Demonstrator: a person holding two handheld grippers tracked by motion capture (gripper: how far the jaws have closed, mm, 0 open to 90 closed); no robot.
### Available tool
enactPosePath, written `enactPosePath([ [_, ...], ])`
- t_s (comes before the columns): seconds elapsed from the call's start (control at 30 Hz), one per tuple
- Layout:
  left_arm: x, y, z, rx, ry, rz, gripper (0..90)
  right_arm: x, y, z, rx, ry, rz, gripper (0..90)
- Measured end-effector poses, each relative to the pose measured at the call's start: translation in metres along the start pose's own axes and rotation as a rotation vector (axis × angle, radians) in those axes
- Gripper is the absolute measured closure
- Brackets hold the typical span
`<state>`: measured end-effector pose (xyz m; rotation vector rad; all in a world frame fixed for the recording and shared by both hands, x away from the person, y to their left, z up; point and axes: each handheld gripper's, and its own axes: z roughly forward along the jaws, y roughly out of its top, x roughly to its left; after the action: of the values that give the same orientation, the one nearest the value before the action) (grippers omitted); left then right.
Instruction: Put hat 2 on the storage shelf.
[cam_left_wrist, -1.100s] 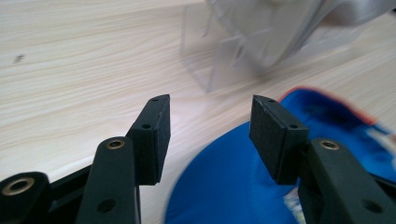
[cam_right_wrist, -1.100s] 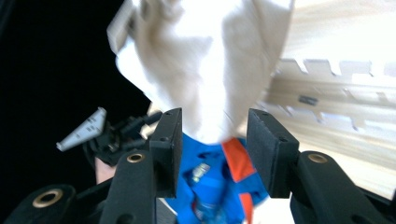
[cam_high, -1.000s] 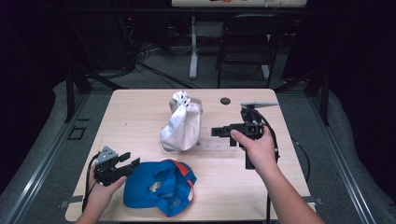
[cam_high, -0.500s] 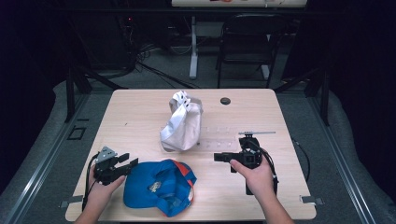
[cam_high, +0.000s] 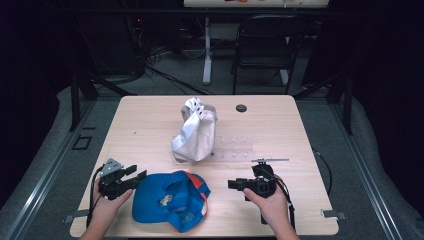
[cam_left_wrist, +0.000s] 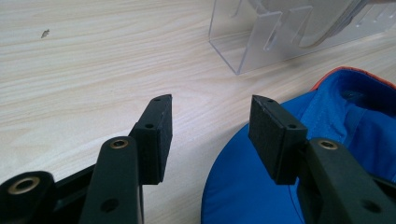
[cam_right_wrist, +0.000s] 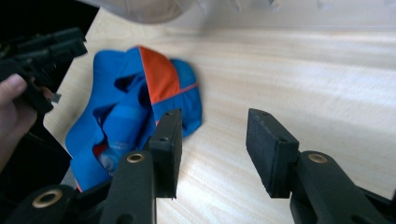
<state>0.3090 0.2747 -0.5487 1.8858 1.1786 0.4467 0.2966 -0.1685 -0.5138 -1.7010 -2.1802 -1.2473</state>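
A blue cap (cam_high: 170, 200) with an orange panel lies crumpled at the near edge of the table, also seen as the blue cap (cam_right_wrist: 130, 107) and the blue cap (cam_left_wrist: 359, 135). My left gripper (cam_high: 136, 174) is open just left of the cap, its jaws (cam_left_wrist: 210, 126) straddling the cap's rim without touching. My right gripper (cam_high: 232, 184) is open to the right of the cap and points at it, with nothing between its jaws (cam_right_wrist: 212, 140). A pale grey cap (cam_high: 194, 131) sits on a clear acrylic stand (cam_high: 235, 150) at mid table.
A small black disc (cam_high: 241, 108) lies near the table's far edge. A folding chair (cam_high: 265, 45) and a white pole stand beyond the table. The acrylic stand (cam_left_wrist: 261, 42) is just ahead of my left gripper. The other hand's gripper (cam_right_wrist: 44, 44) shows beyond the cap.
My right gripper has drawn back from beside the acrylic stand to the near part of the table and turned toward the blue cap. The left gripper has stayed put.
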Motion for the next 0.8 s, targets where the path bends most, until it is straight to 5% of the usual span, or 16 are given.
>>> enactPosePath([
  [0.27, 0.000, -0.008, -0.008, -0.003, 0.013, 0.005, 50.3, 0.002, -0.021, 0.030, 0.077, 0.069, -0.028, 56.6],
  [0.8, 0.007, -0.021, -0.027, 0.000, 0.058, -0.020, 50.3, 0.013, -0.024, 0.074, 0.187, 0.166, -0.044, 56.2],
])
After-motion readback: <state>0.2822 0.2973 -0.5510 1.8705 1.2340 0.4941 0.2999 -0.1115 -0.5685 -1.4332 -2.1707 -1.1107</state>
